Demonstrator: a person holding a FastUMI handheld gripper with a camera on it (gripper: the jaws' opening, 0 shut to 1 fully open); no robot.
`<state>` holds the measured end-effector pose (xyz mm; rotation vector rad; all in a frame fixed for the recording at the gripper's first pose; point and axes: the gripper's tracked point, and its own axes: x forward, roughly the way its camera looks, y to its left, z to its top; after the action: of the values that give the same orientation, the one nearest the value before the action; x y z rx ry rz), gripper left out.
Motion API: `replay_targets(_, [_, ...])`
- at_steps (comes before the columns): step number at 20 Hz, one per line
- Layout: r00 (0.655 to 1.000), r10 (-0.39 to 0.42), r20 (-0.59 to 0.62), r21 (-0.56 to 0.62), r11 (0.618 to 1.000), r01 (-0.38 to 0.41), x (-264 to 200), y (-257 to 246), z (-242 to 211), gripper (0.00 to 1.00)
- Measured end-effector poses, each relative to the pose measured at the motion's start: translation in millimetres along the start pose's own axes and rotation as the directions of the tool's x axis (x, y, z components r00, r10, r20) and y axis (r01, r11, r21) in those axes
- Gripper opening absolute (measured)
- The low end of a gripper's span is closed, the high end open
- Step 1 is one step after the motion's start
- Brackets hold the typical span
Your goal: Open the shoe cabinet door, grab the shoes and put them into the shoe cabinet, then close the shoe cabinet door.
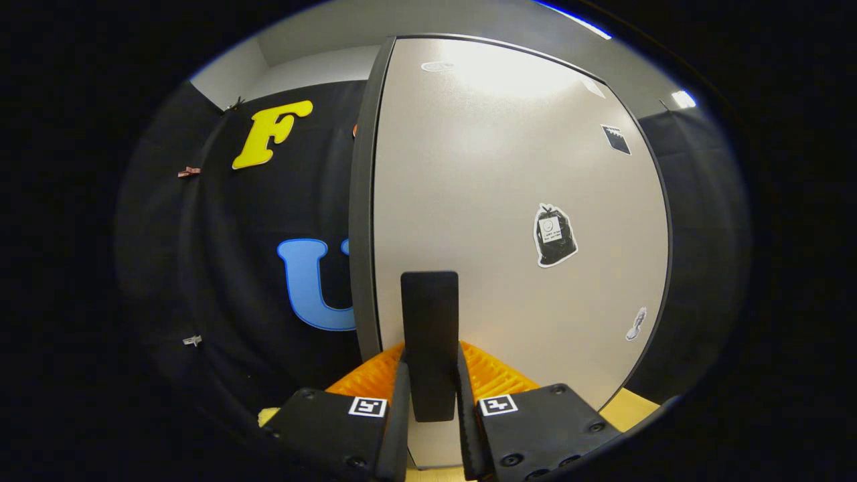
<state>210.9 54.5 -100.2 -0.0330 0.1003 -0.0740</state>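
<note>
My gripper (430, 381) sits right up against the shoe cabinet door (509, 221), its two fingers (400, 415) pinching the dark upright handle (429, 335) from either side, both pressed against its lower end. The handle stands vertical between them and rises just beyond the tips, near the door's dark left edge. The door is a pale, glossy panel with a dark frame (359, 221) running up its left side; a ceiling light glares off its upper part. To the right of the handle on the door face is a black-and-white sticker (554, 235), a smaller pale one (636, 324) lower and further right, and a small dark one (616, 138) higher up. Left of the door frame, farther back, hangs the black cloth wall (268, 268). Shoes not sighted from here.
</note>
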Motion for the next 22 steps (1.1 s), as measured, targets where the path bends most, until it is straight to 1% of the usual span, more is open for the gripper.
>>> replay_targets(1, [1.0,-0.003,0.004,-0.004,1.0,0.003,-1,0,1,0.35])
replay_targets(2, [1.0,-0.002,-0.005,-0.006,1.0,0.002,-1,0,-1,0.29])
replay_targets(6, [1.0,0.017,-0.022,0.009,1.0,-0.017,-9,0,-1,0.29])
replay_targets(11, [0.998,0.051,-0.027,0.023,0.998,-0.05,-49,-9,0,0.28])
replay_targets(15, [0.995,0.098,-0.033,0.058,0.994,-0.096,-81,-18,2,0.28])
replay_targets(17, [0.992,0.121,-0.036,0.048,0.992,-0.119,-96,-28,3,0.28])
replay_targets(22, [0.976,0.212,-0.04,0.048,0.976,-0.21,-137,-54,8,0.28])
